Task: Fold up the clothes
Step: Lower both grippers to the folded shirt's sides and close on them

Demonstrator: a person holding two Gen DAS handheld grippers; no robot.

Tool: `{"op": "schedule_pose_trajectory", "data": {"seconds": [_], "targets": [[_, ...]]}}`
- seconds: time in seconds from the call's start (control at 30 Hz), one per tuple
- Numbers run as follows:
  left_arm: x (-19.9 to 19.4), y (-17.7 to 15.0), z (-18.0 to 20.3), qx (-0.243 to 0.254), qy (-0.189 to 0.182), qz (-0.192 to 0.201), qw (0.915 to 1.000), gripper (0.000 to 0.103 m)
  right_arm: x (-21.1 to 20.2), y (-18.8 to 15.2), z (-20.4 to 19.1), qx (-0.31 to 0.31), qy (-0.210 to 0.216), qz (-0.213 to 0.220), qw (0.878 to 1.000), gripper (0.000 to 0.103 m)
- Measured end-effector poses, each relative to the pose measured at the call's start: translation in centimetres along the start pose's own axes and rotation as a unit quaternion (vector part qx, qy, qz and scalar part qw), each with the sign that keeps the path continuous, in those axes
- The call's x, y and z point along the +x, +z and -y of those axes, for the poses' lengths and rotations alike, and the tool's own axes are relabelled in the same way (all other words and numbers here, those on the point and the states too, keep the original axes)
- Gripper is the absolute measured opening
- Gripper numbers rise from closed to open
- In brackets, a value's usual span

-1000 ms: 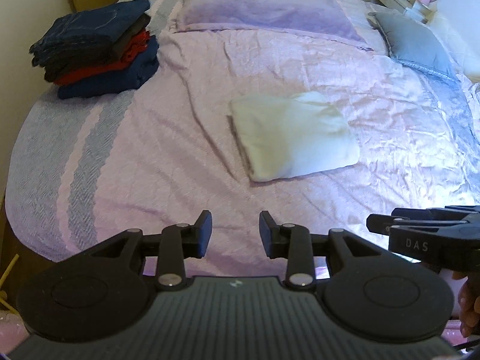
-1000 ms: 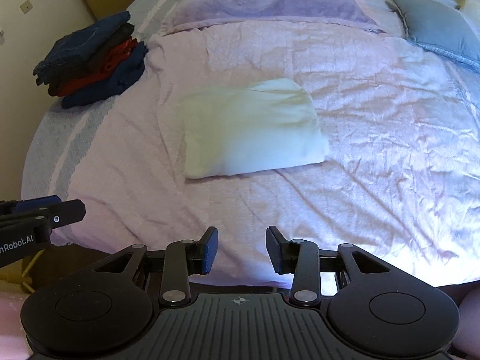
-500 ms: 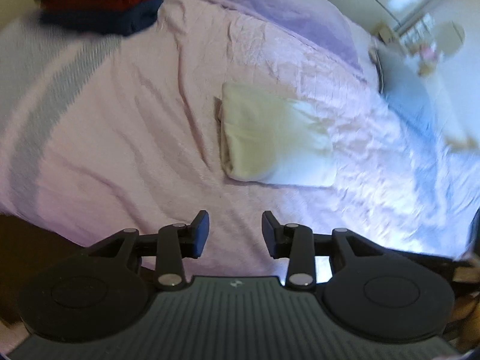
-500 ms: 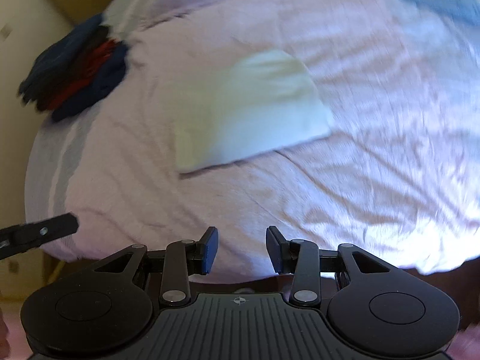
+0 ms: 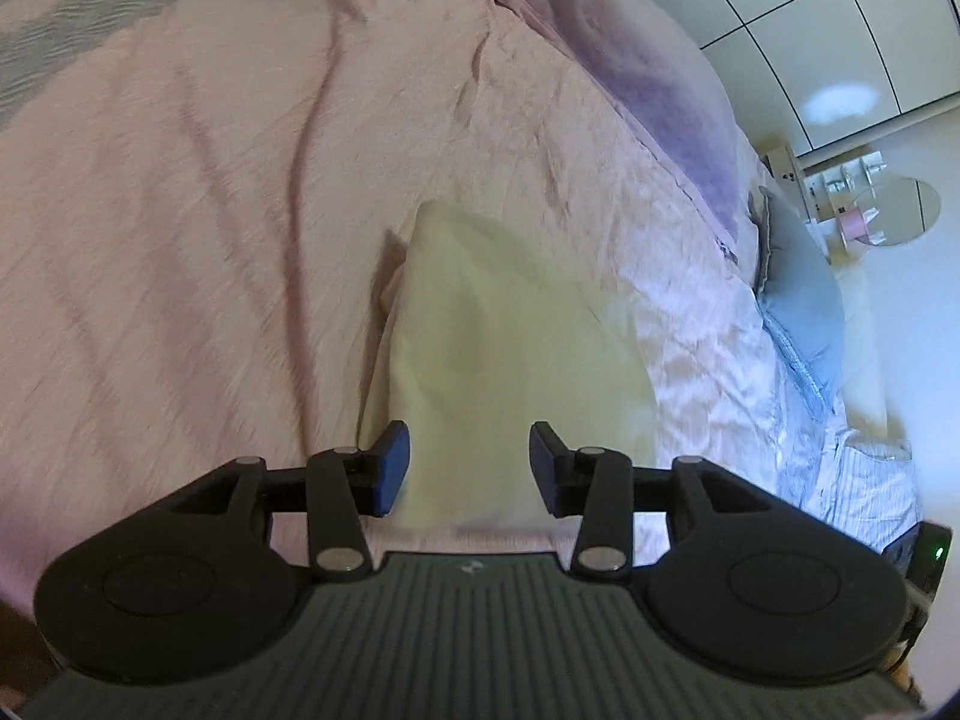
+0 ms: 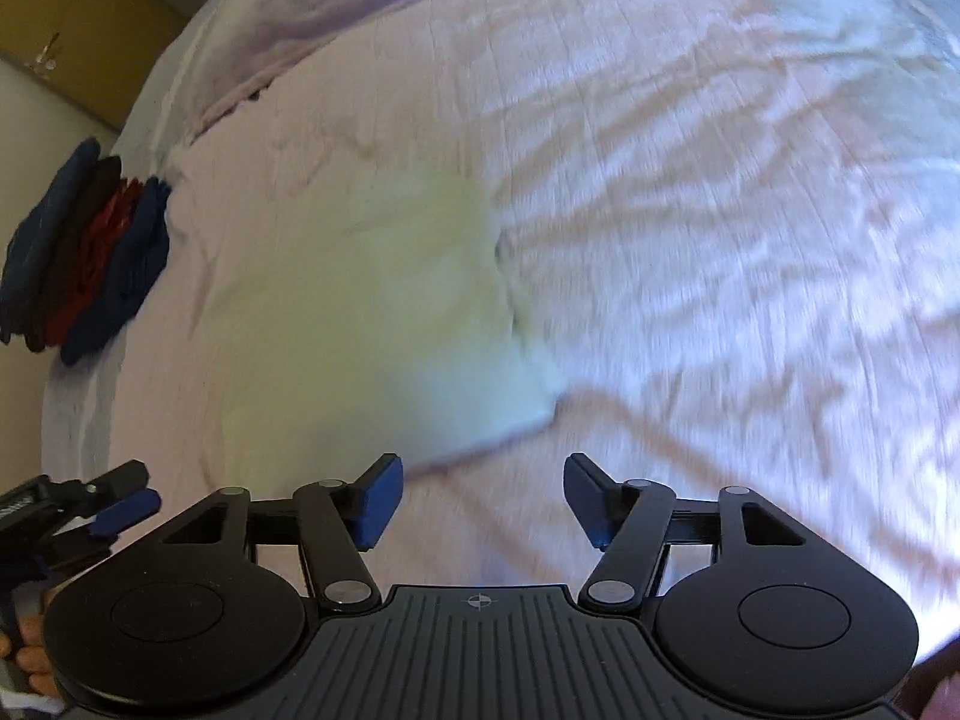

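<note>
A folded cream-white garment (image 5: 498, 348) lies flat on the pink bedspread (image 5: 180, 192). My left gripper (image 5: 470, 468) is open and empty, its fingers just over the garment's near left corner. In the right wrist view the same garment (image 6: 384, 312) lies ahead and to the left. My right gripper (image 6: 483, 501) is open and empty, low over the bedspread (image 6: 720, 240) near the garment's near right corner. The left gripper's fingertips (image 6: 120, 510) show at that view's left edge.
A stack of folded dark blue and red clothes (image 6: 84, 258) sits at the bed's far left. A lilac pillow (image 5: 648, 60) and a grey-blue pillow (image 5: 804, 294) lie at the head of the bed. A white wardrobe (image 5: 840, 18) and a round dresser (image 5: 888, 210) stand beyond.
Both grippers have moved forward and down toward the folded white garment. The right gripper's jaws have spread wider. The clothes stack has slid out of the left view.
</note>
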State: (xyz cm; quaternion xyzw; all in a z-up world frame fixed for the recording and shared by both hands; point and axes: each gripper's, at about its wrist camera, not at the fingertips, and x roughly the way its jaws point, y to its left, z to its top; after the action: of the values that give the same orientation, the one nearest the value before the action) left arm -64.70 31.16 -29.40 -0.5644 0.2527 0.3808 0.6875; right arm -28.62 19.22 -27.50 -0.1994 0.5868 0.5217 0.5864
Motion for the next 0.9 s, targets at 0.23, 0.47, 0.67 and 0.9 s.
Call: {"op": "schedule_pose_trajectory", "data": {"seconds": [0.23,0.47,0.67,0.9], "targets": [[5.5,2.1,-2.2,-0.010,-0.006,-0.013,0.9998,0.042,3.5,4.8,2.9,0.007,0.076,0.019,0.997,0.065],[7.7,2.5,-4.5,-0.037,-0.034,-0.021,0.9985,0.048,7.2,7.0,5.8,0.023,0.145,0.008,0.989,0.071],[9.2,3.0,-5.7,-0.056,-0.069,-0.037,0.9953,0.056,10.9,8.2,7.7,0.042,0.185,-0.032,0.981,0.073],[11.1,3.4,-5.4,-0.058,-0.097,-0.056,0.9920,0.050,14.2,9.0,8.7,0.056,0.233,-0.058,0.969,0.073]]}}
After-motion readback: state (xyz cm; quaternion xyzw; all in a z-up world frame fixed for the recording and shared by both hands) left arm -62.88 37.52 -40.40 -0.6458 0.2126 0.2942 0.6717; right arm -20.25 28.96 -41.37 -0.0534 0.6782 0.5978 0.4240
